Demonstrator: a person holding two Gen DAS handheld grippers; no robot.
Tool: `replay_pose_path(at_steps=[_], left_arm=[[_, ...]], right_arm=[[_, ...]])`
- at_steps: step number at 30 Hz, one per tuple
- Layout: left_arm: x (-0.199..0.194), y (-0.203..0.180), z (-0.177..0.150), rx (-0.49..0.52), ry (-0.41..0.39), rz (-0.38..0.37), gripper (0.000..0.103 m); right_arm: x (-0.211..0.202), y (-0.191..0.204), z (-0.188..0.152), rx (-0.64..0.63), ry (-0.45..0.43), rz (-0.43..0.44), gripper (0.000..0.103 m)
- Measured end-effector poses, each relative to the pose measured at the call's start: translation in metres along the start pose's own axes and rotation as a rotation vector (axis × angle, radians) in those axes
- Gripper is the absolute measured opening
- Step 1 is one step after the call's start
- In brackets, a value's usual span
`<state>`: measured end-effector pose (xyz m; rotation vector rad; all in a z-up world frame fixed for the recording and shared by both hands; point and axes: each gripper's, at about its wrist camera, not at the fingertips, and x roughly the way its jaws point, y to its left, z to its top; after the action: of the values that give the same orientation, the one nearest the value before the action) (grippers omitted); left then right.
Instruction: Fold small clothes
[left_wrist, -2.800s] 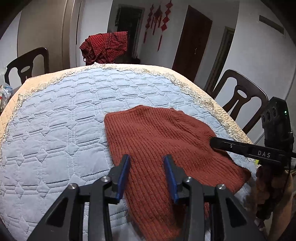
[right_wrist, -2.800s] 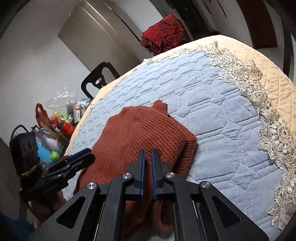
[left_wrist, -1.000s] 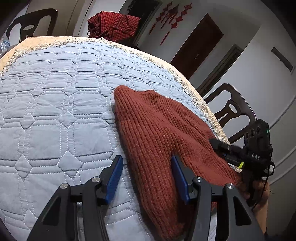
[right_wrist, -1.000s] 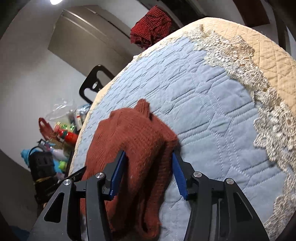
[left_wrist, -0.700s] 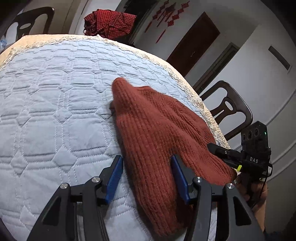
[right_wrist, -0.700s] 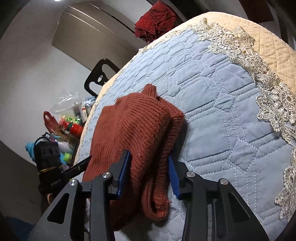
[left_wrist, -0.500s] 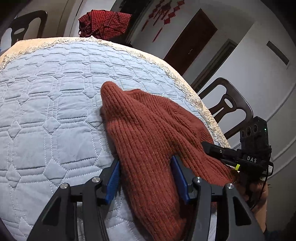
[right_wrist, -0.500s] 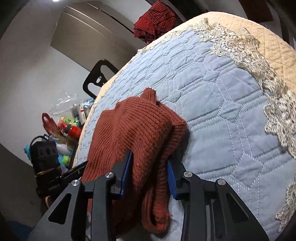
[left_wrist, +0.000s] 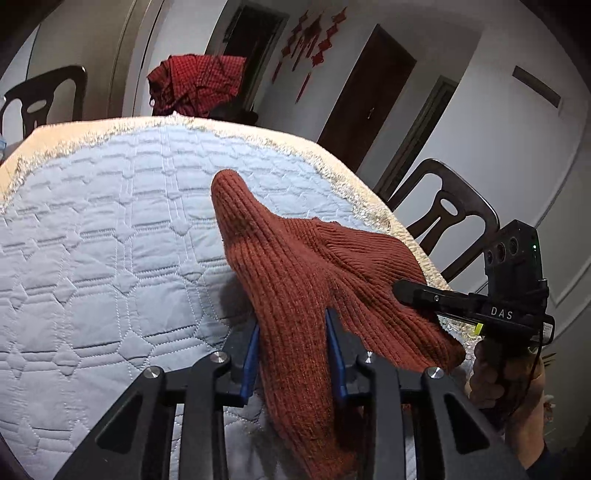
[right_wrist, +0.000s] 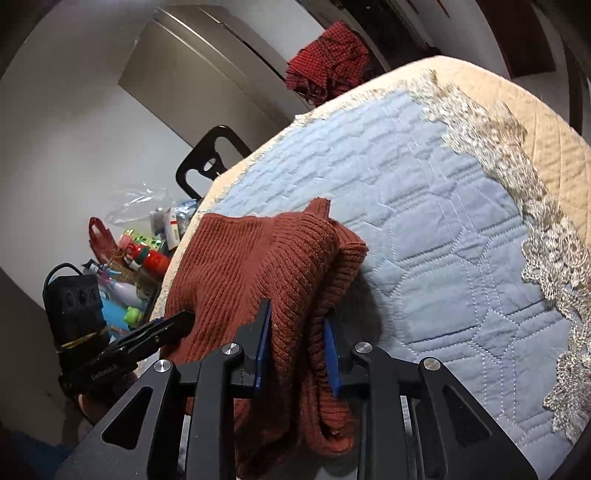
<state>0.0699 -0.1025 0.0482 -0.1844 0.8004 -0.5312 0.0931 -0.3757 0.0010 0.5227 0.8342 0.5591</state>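
The table (left_wrist: 92, 258) is covered by a quilted blue cloth (right_wrist: 443, 229) with a lace and beige border. A rust knit sweater (left_wrist: 295, 266) lies partly on it near the front edge.

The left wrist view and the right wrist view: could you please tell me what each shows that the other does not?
Only the left wrist view shows the dark doors and red hanging ornaments.

Only the right wrist view shows the clutter of bottles and bags beside the table.

Both show the rust knit garment gripped by the closing left tool and right tool, the quilted blue cover, and the red checked cloth.
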Motion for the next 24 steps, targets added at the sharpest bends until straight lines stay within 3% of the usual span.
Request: replay_pose_path(at_steps=[10, 24], left_arm=[[-0.015, 0.027, 0.005, -0.03, -0.04, 0.036, 0.034], [-0.053, 0.121, 0.027, -0.115, -0.091, 0.183, 0.034]], right_arm=[[0.014, 0.026, 0.008, -0.047, 0.001, 0.043, 0.025], [0.11, 0.096, 0.039, -0.136, 0.092, 0.151, 0.025]])
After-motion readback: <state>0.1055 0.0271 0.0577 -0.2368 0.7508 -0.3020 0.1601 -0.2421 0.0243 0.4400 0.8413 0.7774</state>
